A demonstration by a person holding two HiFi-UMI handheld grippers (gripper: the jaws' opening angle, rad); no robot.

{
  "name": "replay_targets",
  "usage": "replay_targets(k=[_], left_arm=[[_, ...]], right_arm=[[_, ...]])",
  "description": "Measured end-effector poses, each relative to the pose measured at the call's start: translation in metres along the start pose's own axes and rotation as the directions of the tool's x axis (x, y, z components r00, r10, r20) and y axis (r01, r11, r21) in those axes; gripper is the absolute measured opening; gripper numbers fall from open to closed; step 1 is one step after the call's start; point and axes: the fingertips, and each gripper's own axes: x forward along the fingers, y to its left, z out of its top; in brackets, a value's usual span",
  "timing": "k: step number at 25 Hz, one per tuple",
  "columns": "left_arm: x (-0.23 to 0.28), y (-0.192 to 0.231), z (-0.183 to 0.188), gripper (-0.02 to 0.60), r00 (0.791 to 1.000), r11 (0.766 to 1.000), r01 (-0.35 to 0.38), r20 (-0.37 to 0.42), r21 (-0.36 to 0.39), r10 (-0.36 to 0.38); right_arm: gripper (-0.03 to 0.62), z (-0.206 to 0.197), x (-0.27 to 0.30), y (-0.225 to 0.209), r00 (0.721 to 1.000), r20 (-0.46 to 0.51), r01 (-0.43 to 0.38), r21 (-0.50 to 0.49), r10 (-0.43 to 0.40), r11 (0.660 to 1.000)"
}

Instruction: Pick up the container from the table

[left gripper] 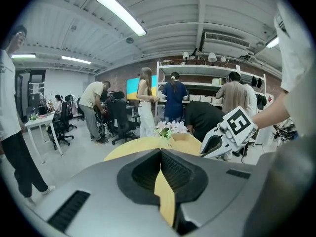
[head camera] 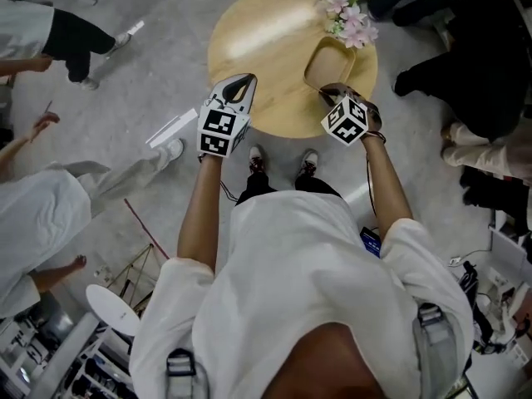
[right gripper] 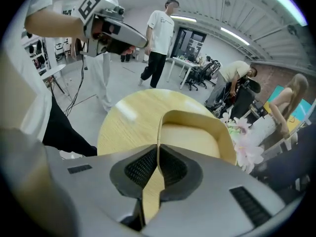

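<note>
Counter: one [head camera: 266,40], round, pale wood, standing on a grey floor [head camera: 141,73].
Container: one [head camera: 330,63], tan, open-topped, thin-walled with rounded corners.
Container position: over the counter's right part, close to the right edge. Whether its base touches the wood cannot be told.
Flowers: one bunch [head camera: 351,19], pink and white, at the far right edge. It sits just beside the container's far side and is the nearest thing crowding it.
Claws: two.
Right claw [right gripper: 158,147]: narrow, pads pressed on the container's near wall, one pad inside and one outside. It points steeply down.
Left claw [left gripper: 160,154]: closed, tips meeting, only counter wood showing behind them. It is over the near left edge, well apart from the container.
Marker cubes: two, one on each claw.
Wearer's shoes: two [head camera: 258,158], on the floor just off the near edge.
People around [left gripper: 145,102]: exact count uncertain. At least five stand or bend beyond the far edge, by white shelves [left gripper: 207,78]. Others are off the left and right edges in the head view.
</note>
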Motion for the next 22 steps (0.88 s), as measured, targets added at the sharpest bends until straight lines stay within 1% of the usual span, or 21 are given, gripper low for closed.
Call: replay_targets(k=[2, 5, 8, 10, 13, 16, 22], left_arm=[[0.001, 0.001, 0.017, 0.015, 1.000, 1.000, 0.001, 0.028, 0.019, -0.001], [0.003, -0.003, 0.039, 0.015, 0.998, 0.998, 0.016, 0.066, 0.054, -0.019], [0.001, -0.007, 0.059, 0.015, 0.995, 0.996, 0.015, 0.096, 0.089, -0.024], [0.000, -0.009, 0.075, 0.015, 0.992, 0.993, 0.012, 0.123, 0.116, -0.027], [-0.005, -0.008, 0.104, 0.015, 0.982, 0.989, 0.012, 0.183, 0.146, -0.038], [-0.012, -0.010, 0.135, 0.015, 0.969, 0.986, 0.007, 0.242, 0.168, -0.048], [-0.029, -0.028, 0.193, 0.015, 0.932, 0.973, -0.008, 0.355, 0.231, -0.077]], right_arm=[[0.026, 0.012, -0.021, -0.013, 0.999, 0.032, 0.044, 0.011, -0.044, 0.999], [0.026, 0.028, -0.055, -0.033, 0.989, 0.080, 0.122, 0.035, -0.125, 0.992], [0.026, 0.038, -0.090, -0.048, 0.974, 0.123, 0.185, 0.065, -0.191, 0.981], [0.026, 0.044, -0.112, -0.060, 0.959, 0.152, 0.227, 0.094, -0.239, 0.969], [0.026, 0.054, -0.146, -0.078, 0.929, 0.195, 0.289, 0.151, -0.315, 0.945], [0.026, 0.064, -0.181, -0.095, 0.893, 0.238, 0.337, 0.212, -0.383, 0.917], [0.026, 0.083, -0.247, -0.119, 0.802, 0.345, 0.392, 0.313, -0.488, 0.865]])
